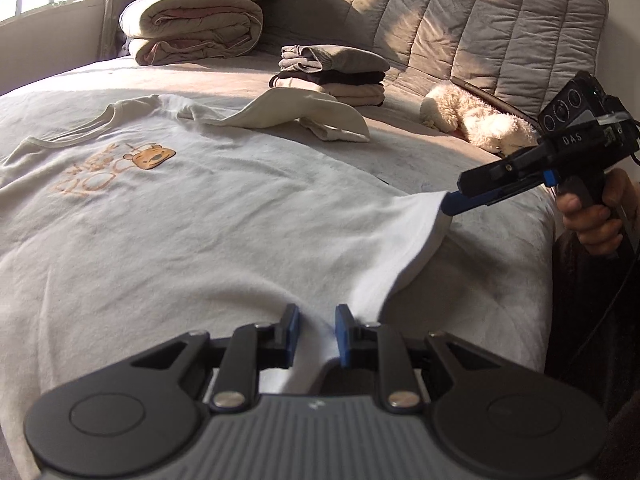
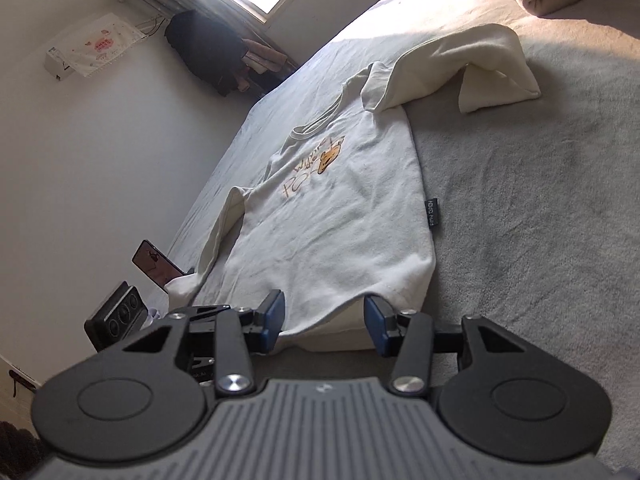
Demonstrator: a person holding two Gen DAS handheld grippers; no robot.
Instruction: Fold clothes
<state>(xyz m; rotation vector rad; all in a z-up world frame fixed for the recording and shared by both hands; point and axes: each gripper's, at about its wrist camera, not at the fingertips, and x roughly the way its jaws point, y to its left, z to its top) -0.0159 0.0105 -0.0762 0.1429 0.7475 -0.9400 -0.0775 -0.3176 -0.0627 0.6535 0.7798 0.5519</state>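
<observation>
A cream sweatshirt (image 1: pixel 200 220) with an orange bear print (image 1: pixel 150 157) lies face up on the bed, its hem toward me. My left gripper (image 1: pixel 319 330) is shut on a bunch of the hem. The cloth rises in a ridge from there to my right gripper (image 1: pixel 452 206), held by a hand (image 1: pixel 592 220). In the right wrist view the sweatshirt (image 2: pixel 340 220) stretches away, and my right gripper (image 2: pixel 325 316) stands open with the raised hem edge lying between its fingers. One sleeve (image 2: pixel 480 68) lies crumpled to the right and the other sleeve (image 2: pixel 224 232) runs down the left side.
A stack of folded clothes (image 1: pixel 332 76), rolled duvets (image 1: pixel 196 32) and a fluffy white toy (image 1: pixel 476 120) sit near the quilted headboard (image 1: pixel 480 20). A phone (image 2: pixel 156 264) lies at the bed's left edge by the wall. Grey blanket (image 2: pixel 540 240) covers the bed right of the sweatshirt.
</observation>
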